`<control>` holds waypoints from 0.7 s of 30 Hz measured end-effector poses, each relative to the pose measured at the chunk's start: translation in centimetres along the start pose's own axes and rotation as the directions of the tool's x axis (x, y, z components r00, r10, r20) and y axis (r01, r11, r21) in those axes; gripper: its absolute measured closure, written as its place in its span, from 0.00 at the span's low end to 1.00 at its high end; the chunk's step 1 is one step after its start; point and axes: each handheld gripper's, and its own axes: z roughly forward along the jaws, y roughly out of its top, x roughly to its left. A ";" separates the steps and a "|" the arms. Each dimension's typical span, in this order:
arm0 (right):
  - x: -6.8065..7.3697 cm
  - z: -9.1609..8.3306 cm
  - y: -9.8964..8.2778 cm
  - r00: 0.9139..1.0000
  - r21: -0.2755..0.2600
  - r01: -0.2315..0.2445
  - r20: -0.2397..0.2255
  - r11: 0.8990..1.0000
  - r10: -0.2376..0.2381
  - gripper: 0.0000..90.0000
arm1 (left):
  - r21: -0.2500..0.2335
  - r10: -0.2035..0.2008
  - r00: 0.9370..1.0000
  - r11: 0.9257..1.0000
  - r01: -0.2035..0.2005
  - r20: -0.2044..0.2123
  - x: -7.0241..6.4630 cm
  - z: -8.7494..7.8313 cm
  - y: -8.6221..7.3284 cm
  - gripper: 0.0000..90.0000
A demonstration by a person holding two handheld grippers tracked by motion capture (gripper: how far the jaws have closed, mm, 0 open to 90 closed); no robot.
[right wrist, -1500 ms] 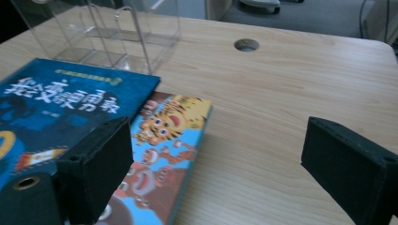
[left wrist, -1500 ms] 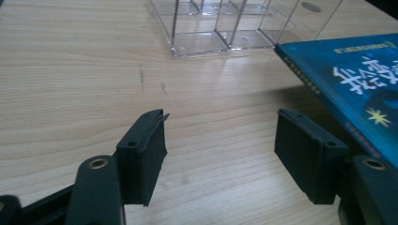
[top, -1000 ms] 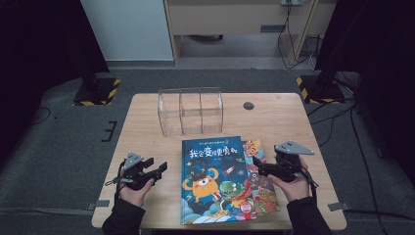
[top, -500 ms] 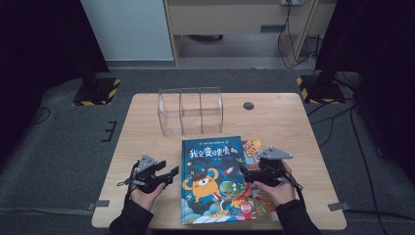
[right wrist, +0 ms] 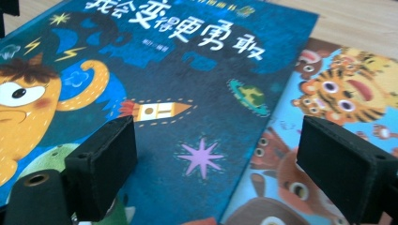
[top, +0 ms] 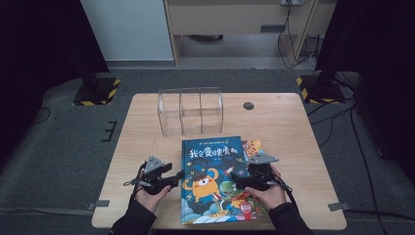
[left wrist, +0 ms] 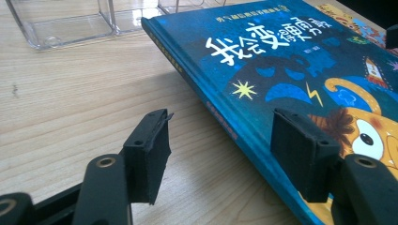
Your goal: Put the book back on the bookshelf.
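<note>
- One desk (top: 293,132) carried one clear box (top: 191,110) and two books.
- The blue book (top: 211,178) lay flat on the tiger book (top: 252,147), long axis running from the person toward the box, title end farthest away.
- Left tongs (top: 178,175) gaped at its spine, empty.
- Right tongs (top: 236,177), jaws just closing a little yet wide, straddled its right edge, gripping nothing.

You are wearing dark sleeves on both forearms. The left gripper (top: 169,180) you are carrying is black, with a grey three-cornered plate on top and a thin black cable trailing off it. The right gripper (top: 243,178), across the blue book (top: 210,181), is wearing the same plate. Each jaw is showing a square black foam pad (left wrist: 151,150) and a brass-ringed screw hole.
</note>
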 end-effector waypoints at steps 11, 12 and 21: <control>0.3 0.2 0.0 0.999 0.008 -0.015 -0.050 1.000 0.015 0.23 | 0.010 0.000 0.999 1.000 -0.001 0.033 -0.4 0.3 -0.1 0.41; 0.3 0.2 0.0 0.999 0.008 -0.015 -0.050 1.000 0.015 0.23 | 0.010 0.002 0.999 1.000 -0.003 0.037 -0.5 0.3 -0.1 0.41; 0.5 0.3 0.1 0.999 0.017 -0.022 -0.049 1.000 0.023 0.21 | 0.017 0.003 0.998 1.000 -0.004 0.059 -0.4 0.3 -0.2 0.41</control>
